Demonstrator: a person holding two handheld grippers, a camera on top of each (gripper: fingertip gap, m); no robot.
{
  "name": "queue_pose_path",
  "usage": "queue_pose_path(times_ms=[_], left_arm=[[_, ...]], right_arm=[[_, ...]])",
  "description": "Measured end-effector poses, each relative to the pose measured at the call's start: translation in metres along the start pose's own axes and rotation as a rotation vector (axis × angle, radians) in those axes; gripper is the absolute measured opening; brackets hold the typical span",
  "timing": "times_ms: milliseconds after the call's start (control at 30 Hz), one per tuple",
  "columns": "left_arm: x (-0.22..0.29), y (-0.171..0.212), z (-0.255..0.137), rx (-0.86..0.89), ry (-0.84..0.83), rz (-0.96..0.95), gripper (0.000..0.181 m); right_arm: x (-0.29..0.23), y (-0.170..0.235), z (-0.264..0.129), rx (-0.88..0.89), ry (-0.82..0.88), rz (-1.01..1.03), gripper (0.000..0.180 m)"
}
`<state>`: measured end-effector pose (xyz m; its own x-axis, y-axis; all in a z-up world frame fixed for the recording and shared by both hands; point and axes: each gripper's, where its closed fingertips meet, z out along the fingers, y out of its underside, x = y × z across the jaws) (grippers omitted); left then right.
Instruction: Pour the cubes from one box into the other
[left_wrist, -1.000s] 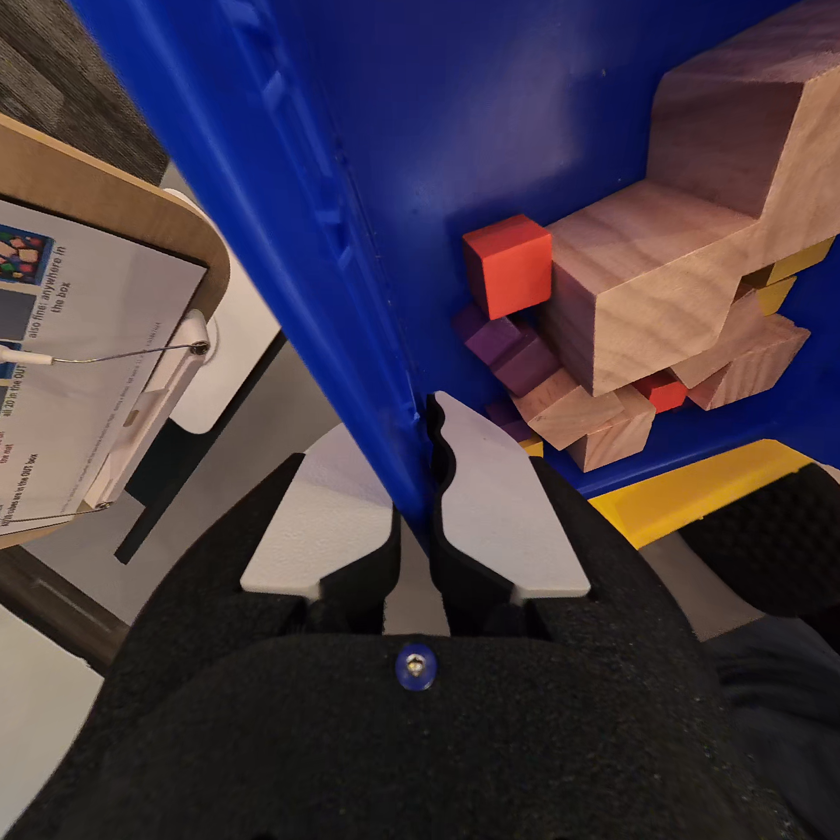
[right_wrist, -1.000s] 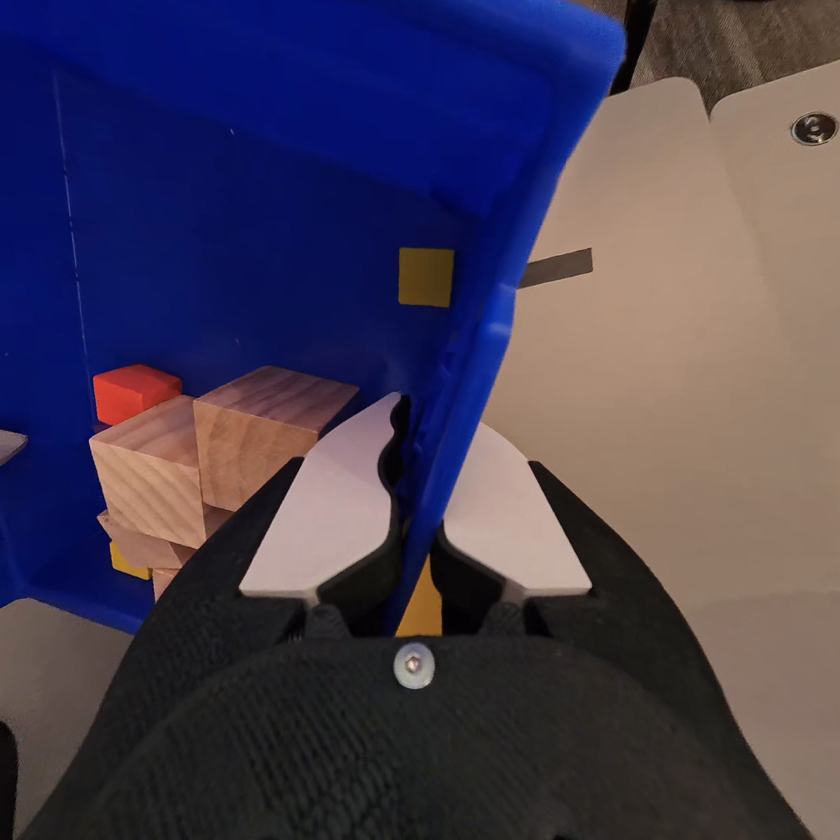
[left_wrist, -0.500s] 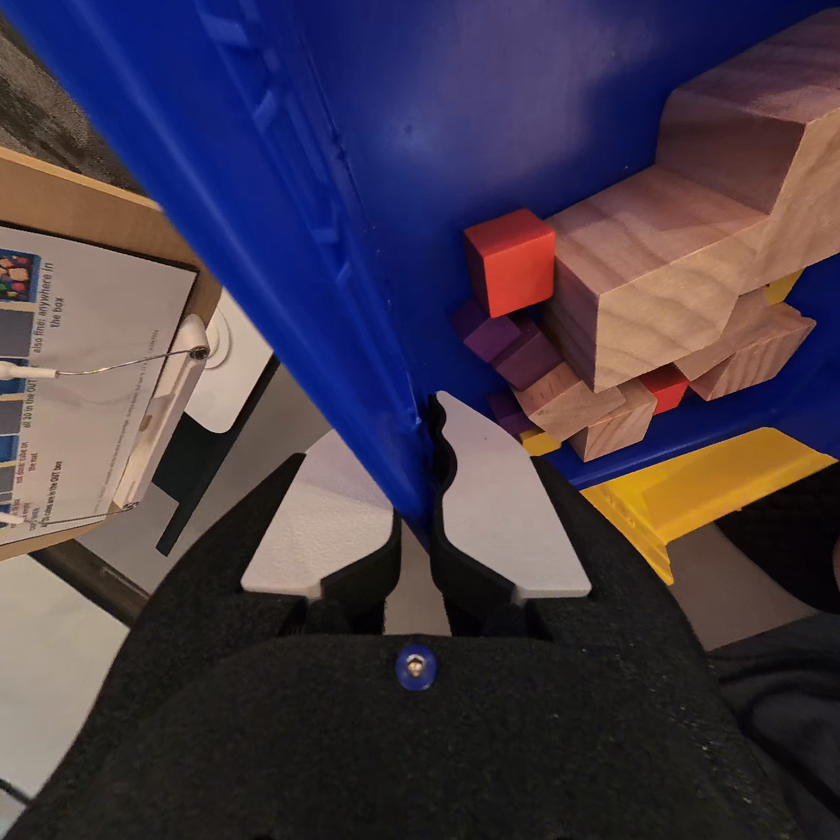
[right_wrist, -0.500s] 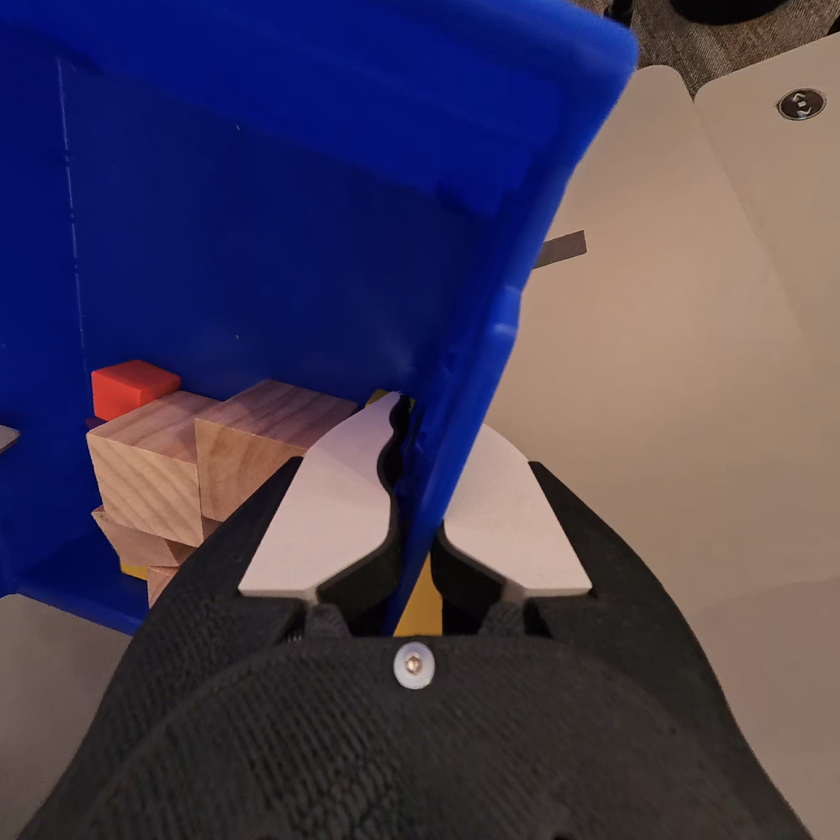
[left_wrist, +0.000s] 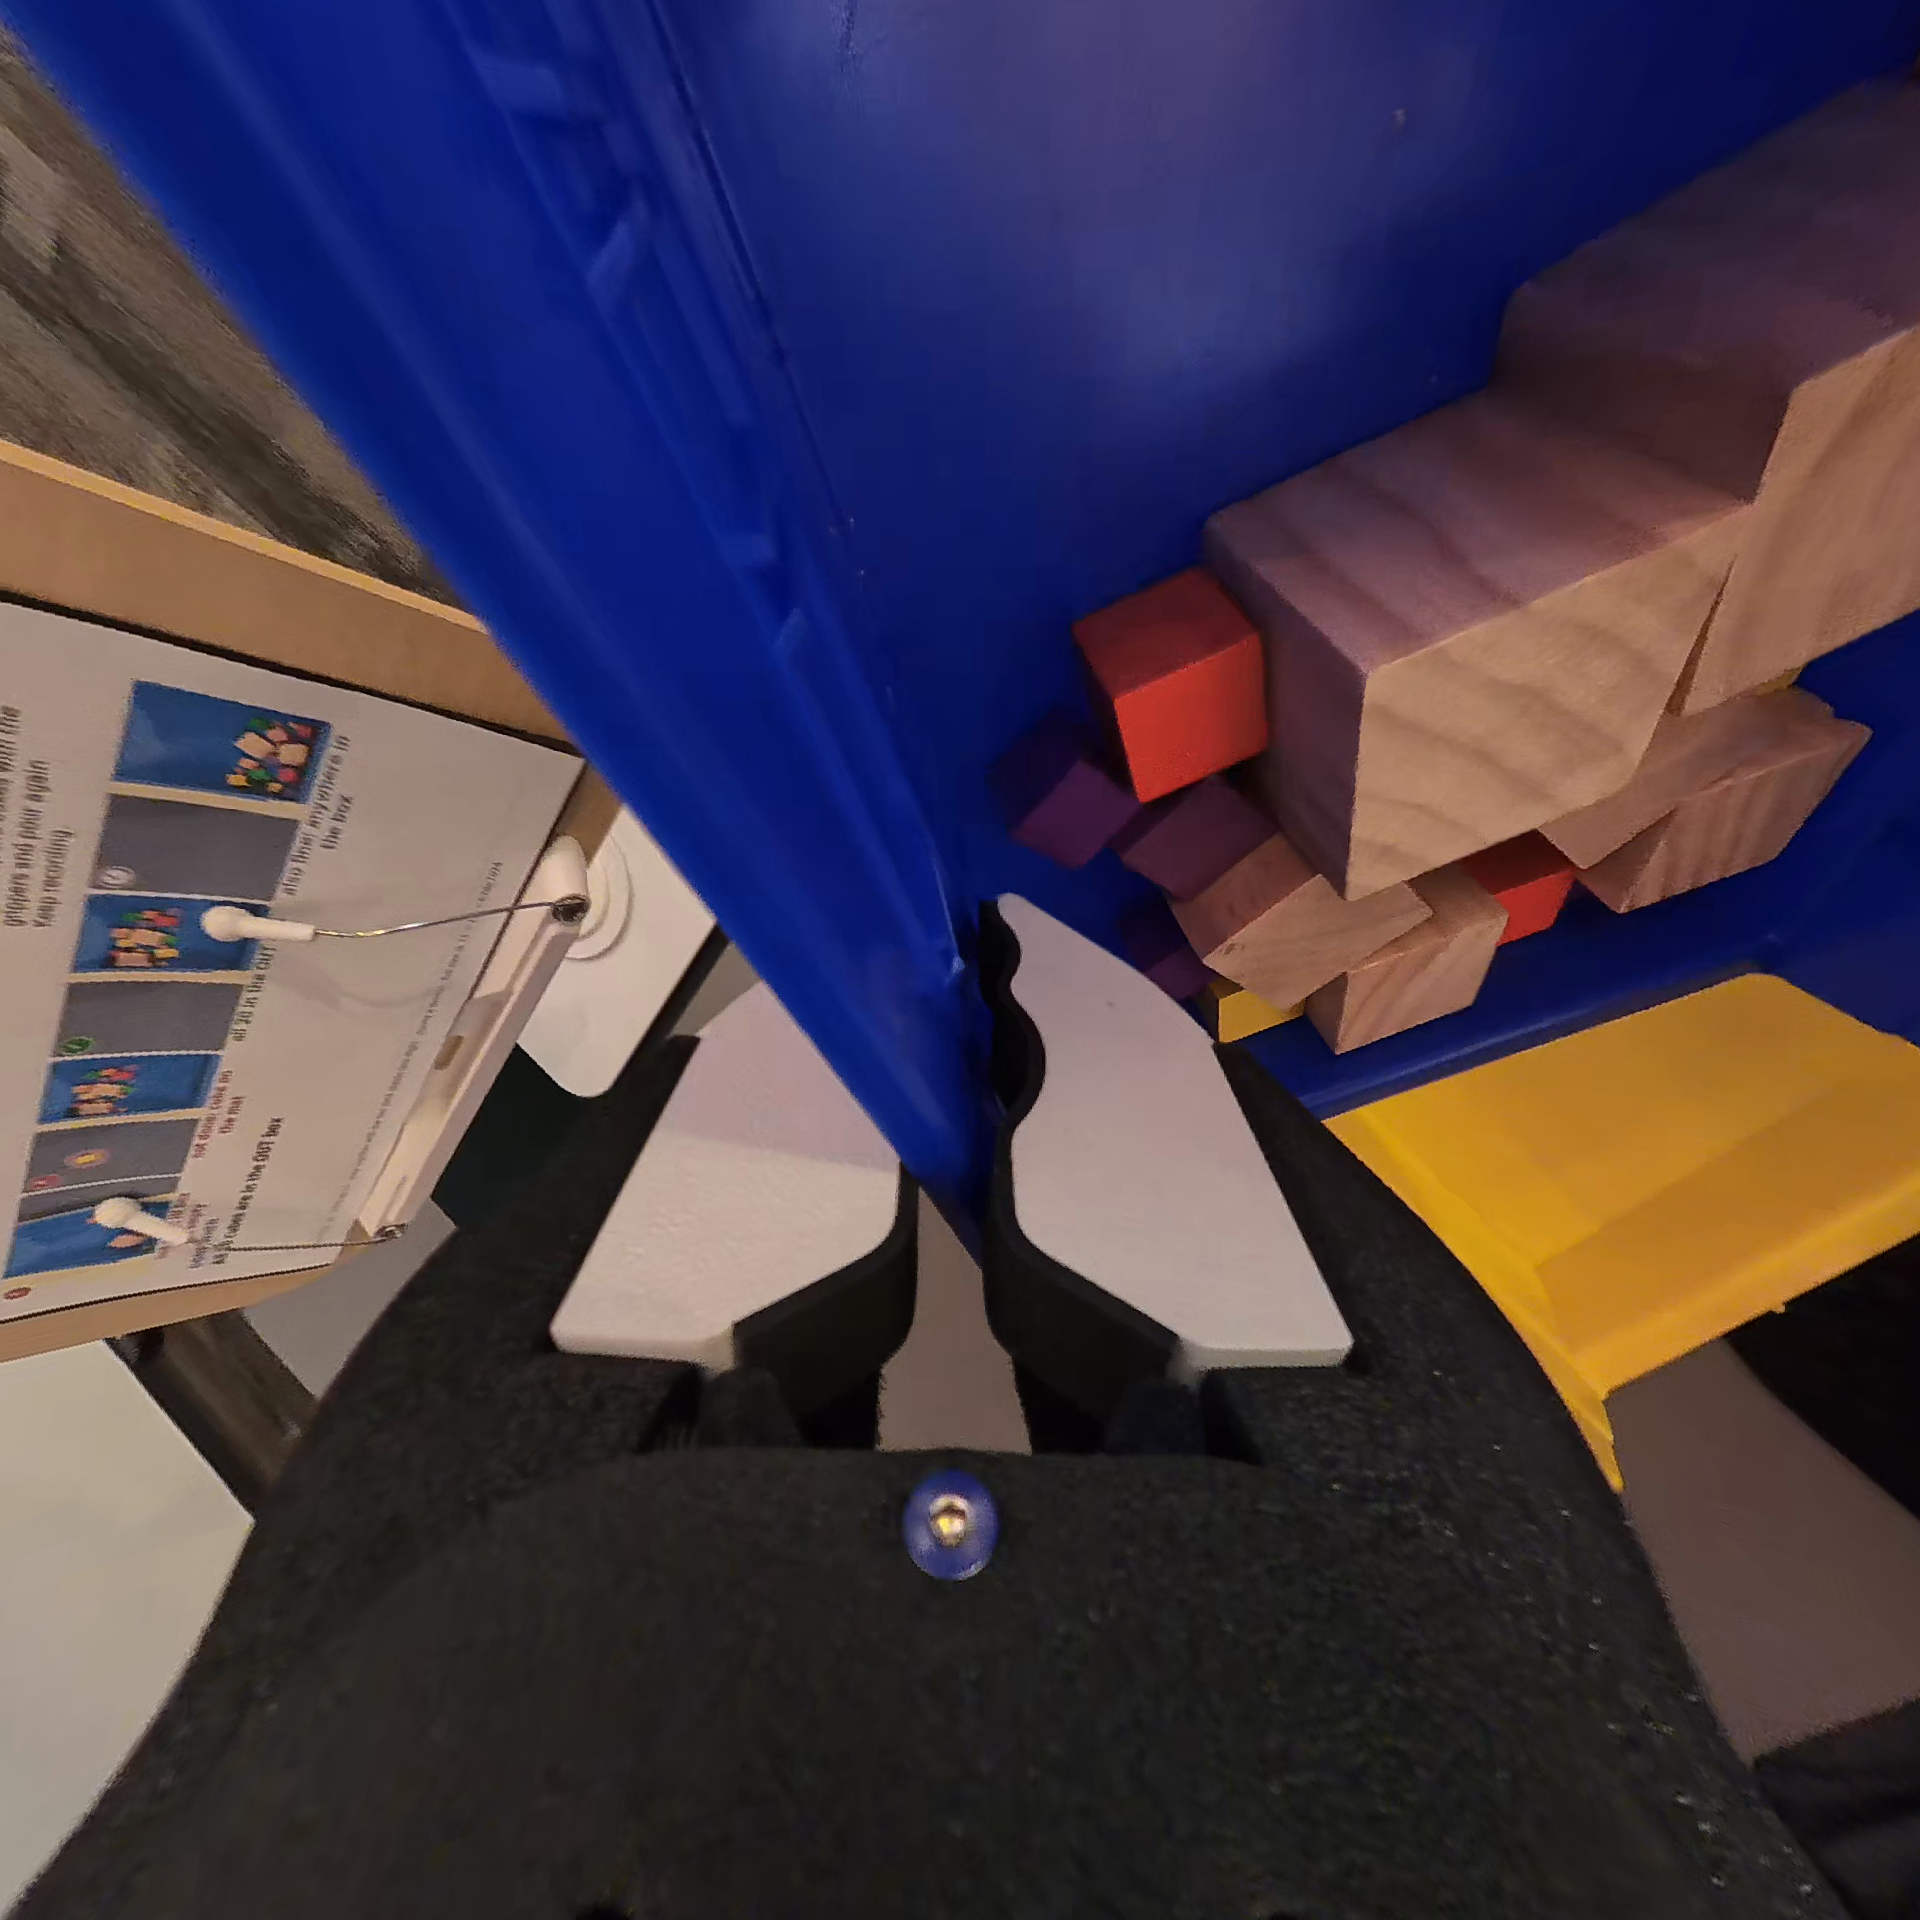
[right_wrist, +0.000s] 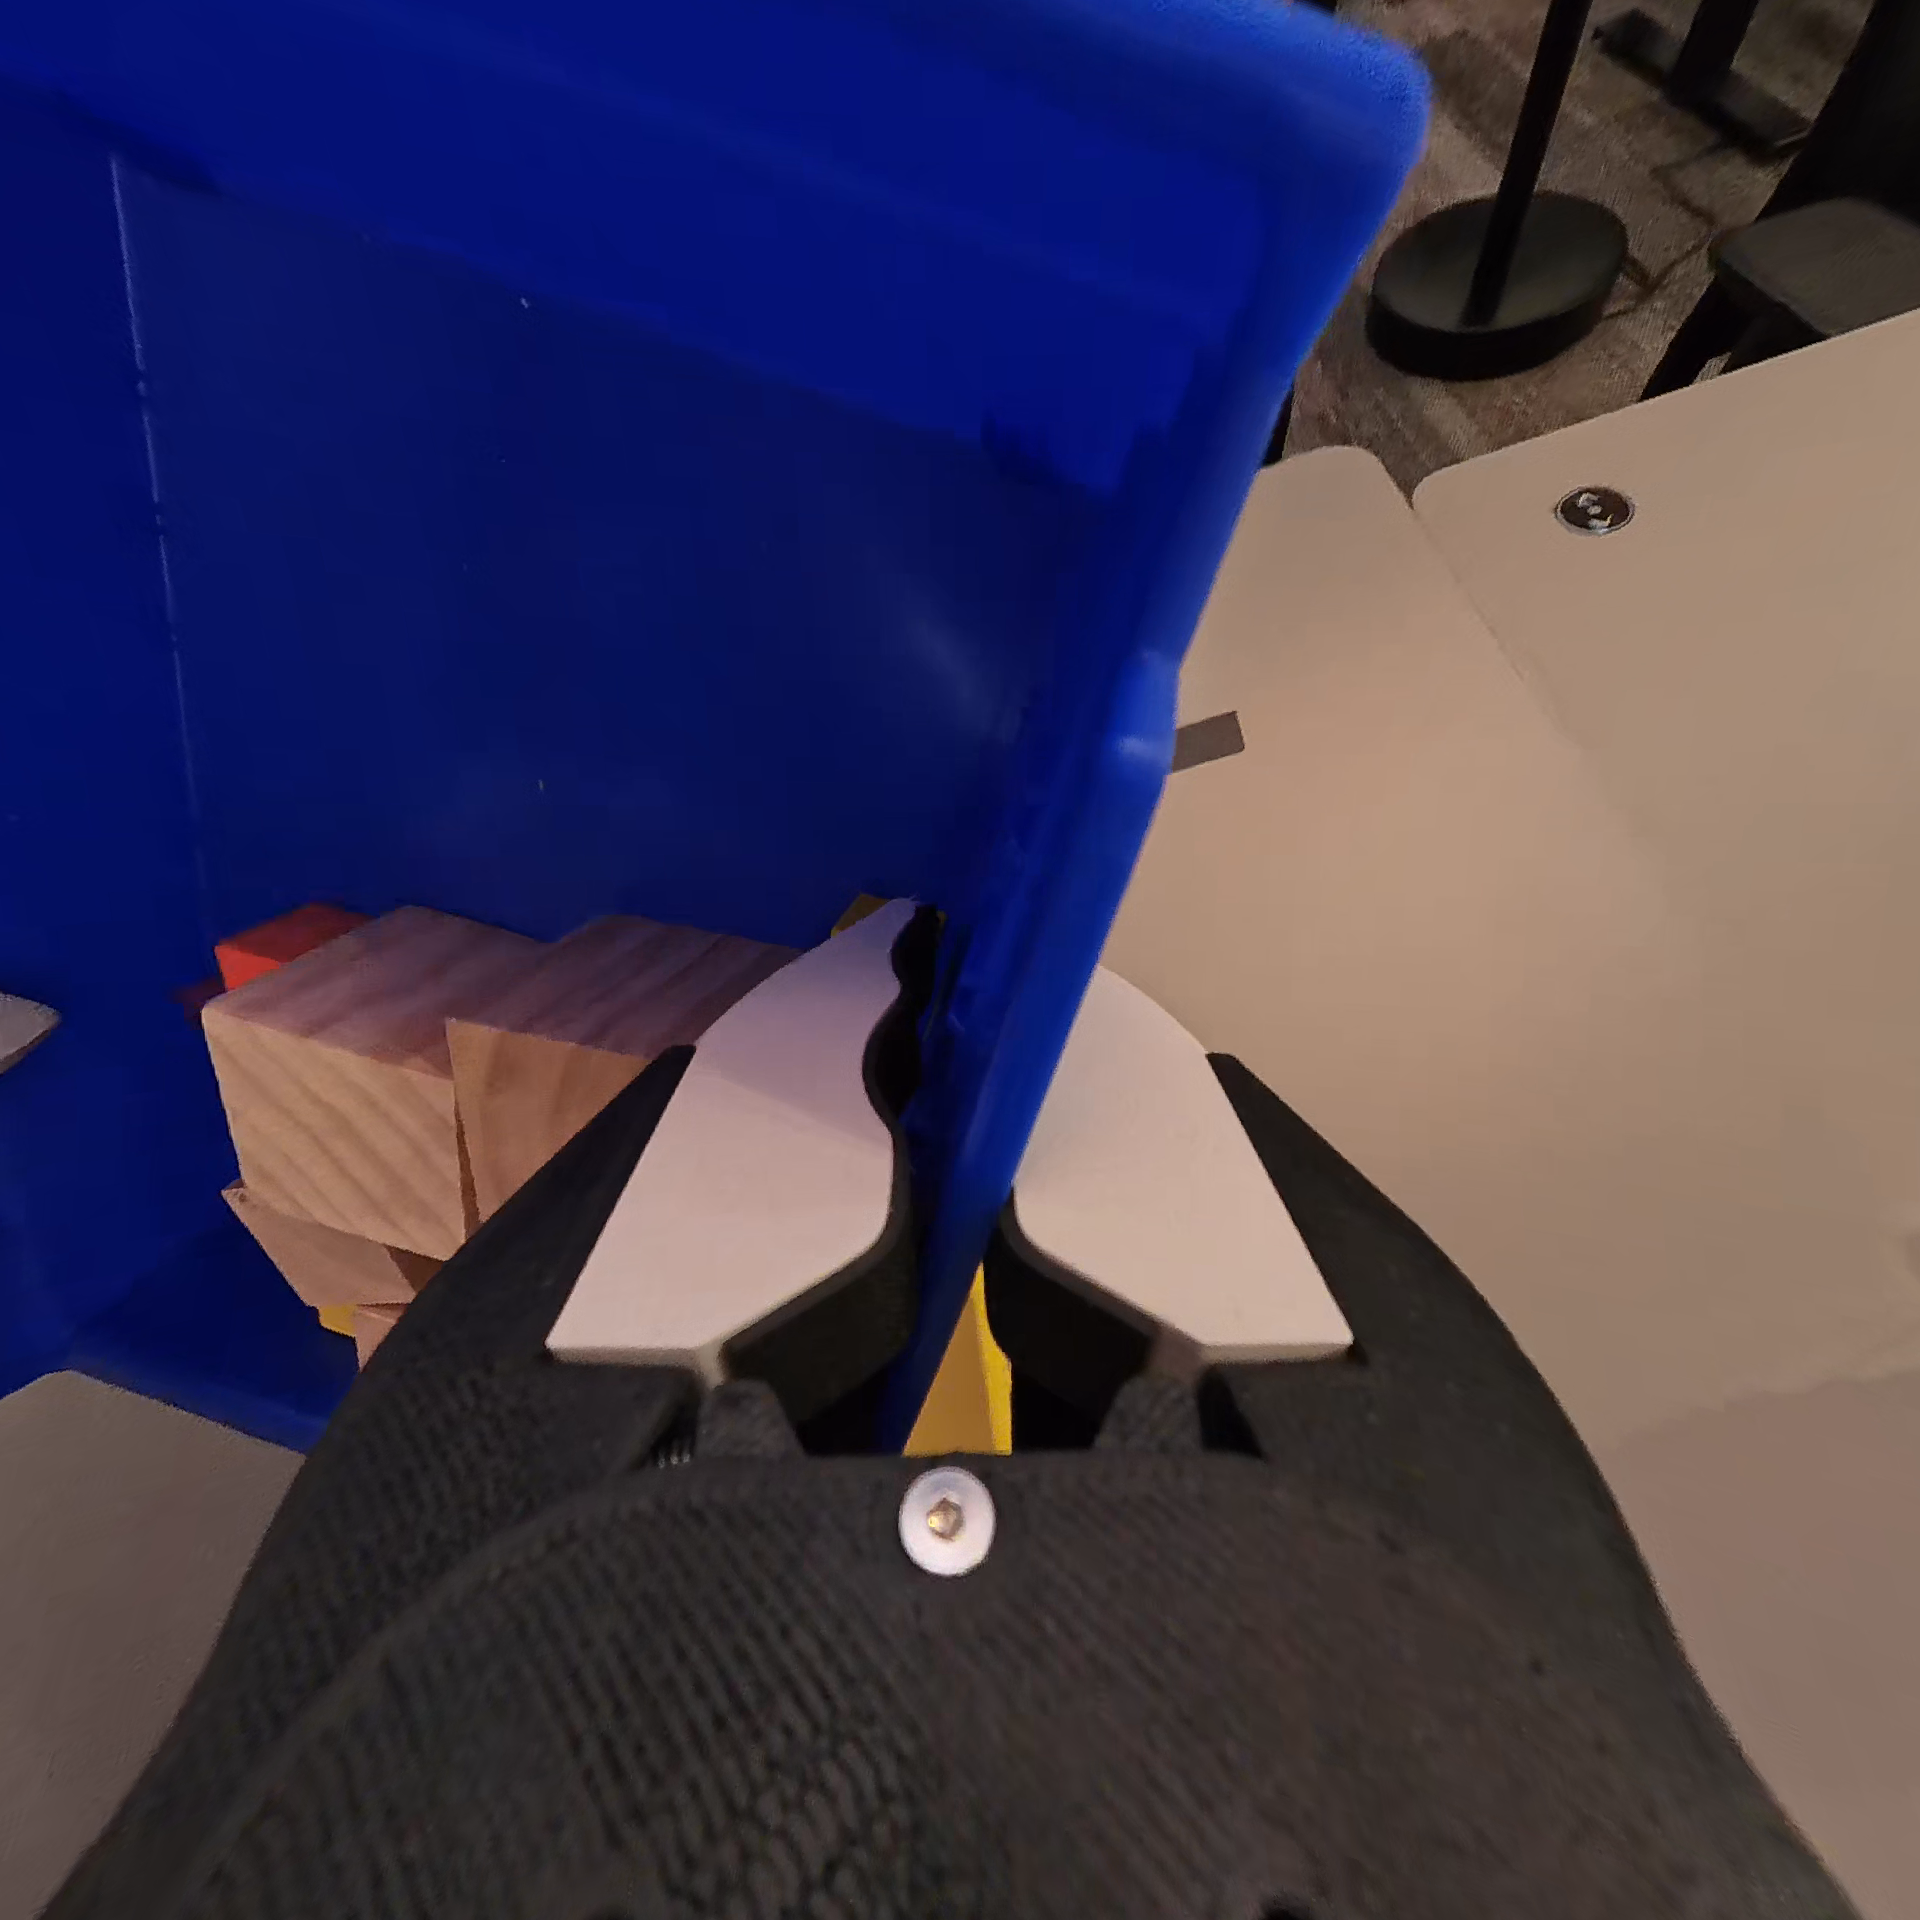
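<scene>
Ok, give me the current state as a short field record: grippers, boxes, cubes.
left gripper: shut on one side wall of the blue box
right gripper: shut on the opposite side wall of the same box
blue box: lifted and tilted, cubes piled against its low end
cubes: large wooden cubes, red cube, purple cubes, all inside the blue box
yellow box: beneath the blue box's low edge
poured: no cube seen in the yellow box
table: beige
</scene>
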<state>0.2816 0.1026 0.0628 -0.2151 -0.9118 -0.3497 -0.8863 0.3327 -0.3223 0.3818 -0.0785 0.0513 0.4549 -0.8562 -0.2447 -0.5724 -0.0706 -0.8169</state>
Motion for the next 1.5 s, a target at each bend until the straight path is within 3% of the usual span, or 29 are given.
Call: queue_pose_path(times_ms=[467,767,1500], left_arm=[[-0.004,-0.010,0.003,0.071,-0.047,0.020,0.008],[-0.010,-0.016,-0.018,0.198,-0.137,0.033,0.008],[-0.007,0.021,-0.022,0.301,-0.091,-0.111,0.008]], right_arm=[[0.003,-0.007,0.004,0.077,-0.012,0.013,0.008],[-0.002,-0.026,-0.012,0.213,-0.028,0.007,0.007],[-0.032,-0.034,-0.029,0.236,-0.030,-0.132,0.006]])
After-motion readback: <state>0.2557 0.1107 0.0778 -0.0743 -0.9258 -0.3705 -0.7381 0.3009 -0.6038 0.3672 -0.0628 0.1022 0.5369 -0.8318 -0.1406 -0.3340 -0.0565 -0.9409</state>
